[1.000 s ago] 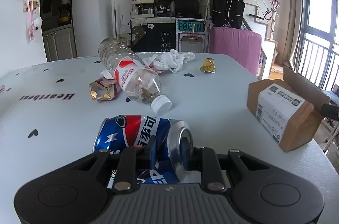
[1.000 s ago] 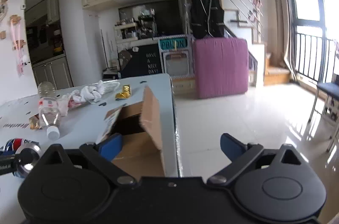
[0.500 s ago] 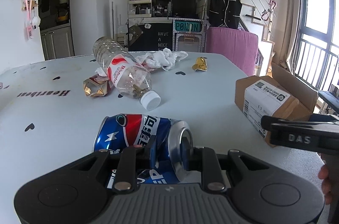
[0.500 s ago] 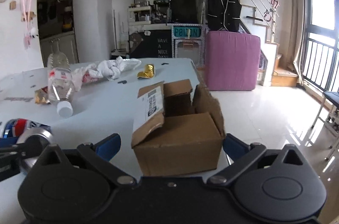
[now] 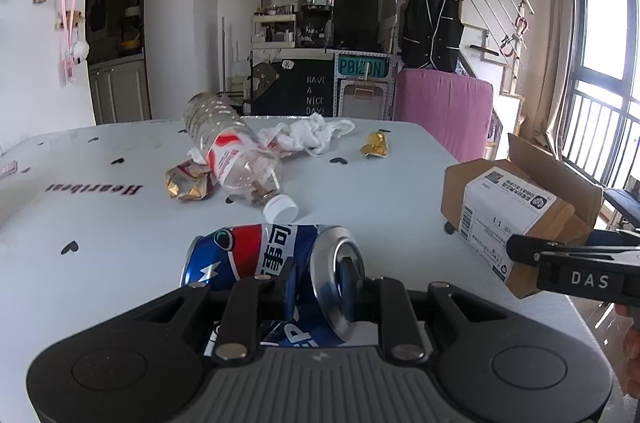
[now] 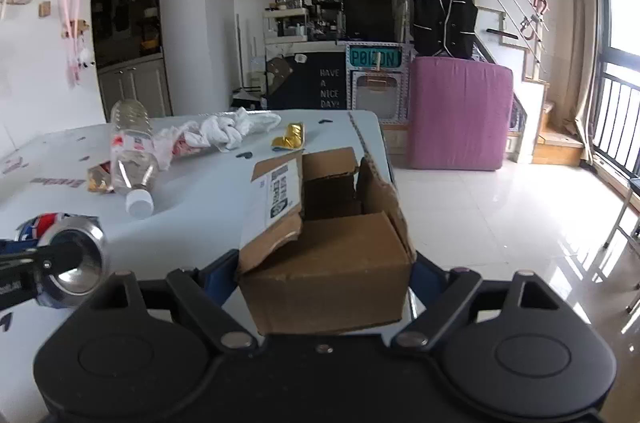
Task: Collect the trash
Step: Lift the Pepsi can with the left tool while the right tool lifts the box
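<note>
Left wrist view: the left tool [image 5: 318, 287] is pinching one blue soda can [image 5: 256, 257], lying on its side across the jaws, its silver end turned rightward; one clear plastic bottle [image 5: 232, 155] is lying on the white bench [image 5: 120, 223] beyond the can, its white cap pointing toward the camera; two gold foil wrappers are showing, one crumpled wrapper [image 5: 186, 181] touching the bottle's left side, one small wrapper [image 5: 375, 145] farther back and apart; one white crumpled bag [image 5: 316, 133] is resting behind the bottle; one open cardboard box [image 5: 516, 219] is standing at the bench's right edge, with the right tool's finger [image 5: 560, 259] crossing in front of its near corner.

Right wrist view: the right tool [image 6: 322, 275] is straddling the same cardboard box [image 6: 328, 263], its jaws having just been closing, the blue pads sitting at the box's two side walls; whether they are pressing cannot be told; the box is open at the top, one labelled flap tilting leftward; the can [image 6: 68, 255], held by the left tool, is lying at the left, beside the box; bottle [image 6: 132, 159], bag [image 6: 224, 129] and two wrappers are lying behind on the bench [image 6: 208, 191].
</note>
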Available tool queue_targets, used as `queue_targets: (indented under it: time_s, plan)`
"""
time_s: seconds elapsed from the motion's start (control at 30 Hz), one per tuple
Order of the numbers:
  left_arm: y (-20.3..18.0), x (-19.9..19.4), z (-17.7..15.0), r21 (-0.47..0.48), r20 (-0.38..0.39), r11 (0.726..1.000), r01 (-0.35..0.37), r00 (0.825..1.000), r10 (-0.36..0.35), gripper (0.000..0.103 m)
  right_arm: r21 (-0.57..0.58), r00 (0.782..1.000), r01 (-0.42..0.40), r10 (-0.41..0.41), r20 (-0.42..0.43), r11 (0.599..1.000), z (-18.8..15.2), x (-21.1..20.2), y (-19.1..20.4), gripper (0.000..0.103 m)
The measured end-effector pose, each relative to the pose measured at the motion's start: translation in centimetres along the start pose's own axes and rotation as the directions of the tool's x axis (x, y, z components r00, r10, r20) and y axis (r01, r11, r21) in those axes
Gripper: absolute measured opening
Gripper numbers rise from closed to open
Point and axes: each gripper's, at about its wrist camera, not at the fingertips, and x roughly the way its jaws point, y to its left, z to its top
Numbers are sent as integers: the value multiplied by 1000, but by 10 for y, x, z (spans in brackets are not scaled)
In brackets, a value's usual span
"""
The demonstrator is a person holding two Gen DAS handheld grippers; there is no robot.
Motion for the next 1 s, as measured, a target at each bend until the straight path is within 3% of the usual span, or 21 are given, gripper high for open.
queue_targets:
  time_s: [0.5,1.0]
  plan:
    - [-51,-27,20,29,49,999,19,999,-20,23,-15,998,-48,48,43,999,17,-56,-35,87]
    - [-155,-34,40,88,95,988,126,986,-134,23,4,995,18,-18,97,1000,24,-113,-136,87]
